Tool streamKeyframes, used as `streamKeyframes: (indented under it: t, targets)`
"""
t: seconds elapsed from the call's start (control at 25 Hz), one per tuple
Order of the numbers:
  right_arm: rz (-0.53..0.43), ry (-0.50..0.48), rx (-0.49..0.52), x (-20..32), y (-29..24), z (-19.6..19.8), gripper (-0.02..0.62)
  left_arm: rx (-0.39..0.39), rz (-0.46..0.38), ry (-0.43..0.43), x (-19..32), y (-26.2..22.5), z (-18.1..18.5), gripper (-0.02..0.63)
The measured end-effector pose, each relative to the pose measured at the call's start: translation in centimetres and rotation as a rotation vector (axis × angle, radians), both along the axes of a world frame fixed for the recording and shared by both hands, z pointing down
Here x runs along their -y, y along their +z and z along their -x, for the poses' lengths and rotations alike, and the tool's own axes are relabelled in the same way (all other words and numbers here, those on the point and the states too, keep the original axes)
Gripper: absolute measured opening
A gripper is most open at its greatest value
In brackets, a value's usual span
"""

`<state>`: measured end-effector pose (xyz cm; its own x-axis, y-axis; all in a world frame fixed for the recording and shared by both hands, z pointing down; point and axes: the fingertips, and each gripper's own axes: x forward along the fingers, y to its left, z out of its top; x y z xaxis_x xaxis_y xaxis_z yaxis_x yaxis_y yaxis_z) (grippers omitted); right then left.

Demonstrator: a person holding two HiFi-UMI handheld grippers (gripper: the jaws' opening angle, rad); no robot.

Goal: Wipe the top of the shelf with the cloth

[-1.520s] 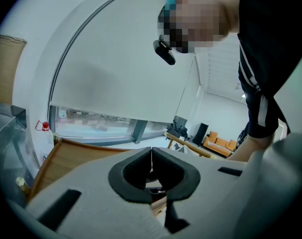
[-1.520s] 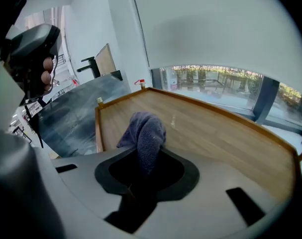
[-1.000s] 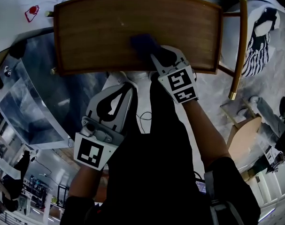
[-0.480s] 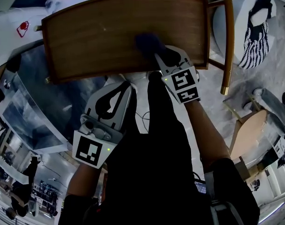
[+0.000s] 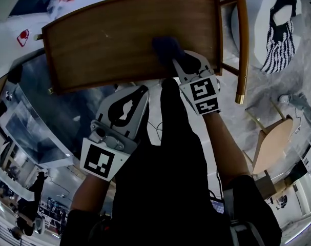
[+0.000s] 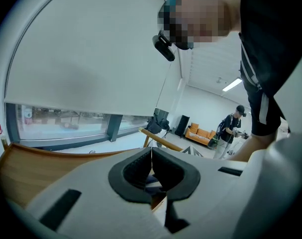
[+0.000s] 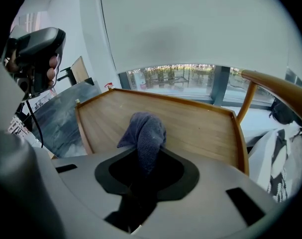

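Observation:
The wooden shelf top (image 5: 109, 35) fills the upper part of the head view, and in the right gripper view it is a rimmed board (image 7: 200, 126). A dark blue cloth (image 5: 164, 47) lies on its right half near the front edge. My right gripper (image 5: 174, 61) is shut on the cloth (image 7: 147, 131), which bunches up out of its jaws onto the wood. My left gripper (image 5: 137, 94) hangs below the shelf's front edge, off the wood. Its jaws (image 6: 151, 158) are shut with nothing between them.
A wooden chair frame (image 5: 241, 40) stands just right of the shelf, beside a white cushion with a black-and-white striped item (image 5: 279, 32). A grey glossy surface (image 5: 53, 111) lies at the lower left. A person (image 6: 233, 127) and an orange sofa (image 6: 200, 133) are far behind.
My right gripper has slid the cloth to the right along the shelf top. The left gripper has stayed by the front edge, still shut.

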<state>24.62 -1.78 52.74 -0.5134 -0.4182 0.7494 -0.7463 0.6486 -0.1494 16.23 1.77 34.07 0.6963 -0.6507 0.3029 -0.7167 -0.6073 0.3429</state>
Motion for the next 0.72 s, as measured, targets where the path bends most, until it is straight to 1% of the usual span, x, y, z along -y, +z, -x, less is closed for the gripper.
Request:
streamKeyframes:
  t: [0.24, 0.72]
  targets:
    - [0.005, 0.011, -0.017, 0.1, 0.0, -0.9, 0.092, 0.005, -0.002, 0.011, 0.1, -0.1, -0.5, 0.023]
    - [0.025, 0.058, -0.102, 0.3, 0.0, -4.0, 0.092, -0.006, -0.017, 0.007, 0.1, -1.1, -0.7, 0.023]
